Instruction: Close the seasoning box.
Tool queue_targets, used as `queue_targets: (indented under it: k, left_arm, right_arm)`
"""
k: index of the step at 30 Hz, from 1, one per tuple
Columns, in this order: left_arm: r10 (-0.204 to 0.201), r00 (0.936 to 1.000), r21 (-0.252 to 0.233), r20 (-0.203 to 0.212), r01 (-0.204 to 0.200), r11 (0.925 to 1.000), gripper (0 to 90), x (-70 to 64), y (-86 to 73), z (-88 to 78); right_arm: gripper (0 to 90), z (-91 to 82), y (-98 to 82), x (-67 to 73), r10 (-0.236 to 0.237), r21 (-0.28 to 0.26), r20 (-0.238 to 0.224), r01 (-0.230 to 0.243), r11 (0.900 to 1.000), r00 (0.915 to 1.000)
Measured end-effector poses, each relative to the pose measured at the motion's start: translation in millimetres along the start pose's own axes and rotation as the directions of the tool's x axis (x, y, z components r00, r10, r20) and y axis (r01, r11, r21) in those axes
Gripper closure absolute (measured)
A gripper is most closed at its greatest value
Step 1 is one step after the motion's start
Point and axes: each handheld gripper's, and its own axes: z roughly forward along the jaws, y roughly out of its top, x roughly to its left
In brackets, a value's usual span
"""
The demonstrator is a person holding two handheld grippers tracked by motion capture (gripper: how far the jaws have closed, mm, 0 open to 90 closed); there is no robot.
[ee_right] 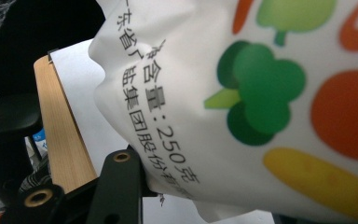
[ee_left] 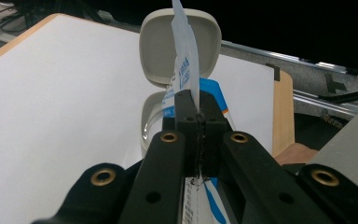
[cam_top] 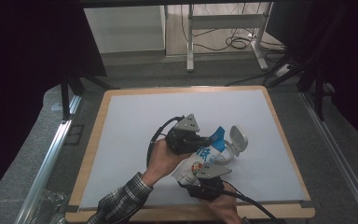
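A white and blue bag (cam_top: 204, 156) printed with vegetables and "250" is held tilted above the white mat (cam_top: 135, 112). My left gripper (cam_top: 210, 139) is shut on the bag's blue top corner, and in the left gripper view its jaws (ee_left: 198, 116) pinch the thin bag edge (ee_left: 186, 60). My right gripper (cam_top: 204, 173) is shut on the bag's lower end, where the bag (ee_right: 242, 93) presses against one black finger (ee_right: 121, 179). Under the bag's top end a small white container (cam_top: 230, 149) stands with its hinged lid (ee_left: 156, 46) open.
The mat lies on a wooden board (cam_top: 93, 135) with its edge all around. Metal rails (cam_top: 51, 154) run along both sides of the table. Behind the table stand a desk frame (cam_top: 189, 42) and floor cables (cam_top: 237, 43).
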Motion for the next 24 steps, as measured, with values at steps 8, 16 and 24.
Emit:
queue_targets:
  k: [8, 16, 24]
  left_arm:
    - [0.001, 1.0000, 0.006, -0.008, -0.001, 1.0000, 89.7, 1.0, 3.4, 4.4]
    - [0.002, 1.0000, 0.014, -0.007, -0.002, 0.9999, 89.7, 4.0, 4.3, 7.7]
    - [-0.005, 1.0000, 0.017, -0.007, 0.005, 0.9998, 89.7, 6.6, 6.7, 11.7]
  right_arm:
    - [59.2, -1.2, 1.6, -1.1, 0.004, -0.011, -0.010, -0.004, 1.000, 0.9999]
    - [59.2, -1.8, 2.7, -1.2, 0.014, -0.014, -0.027, -0.014, 1.000, 0.9995]
    - [59.2, -2.6, 4.4, -3.0, 0.024, -0.023, -0.040, -0.025, 0.999, 0.9989]
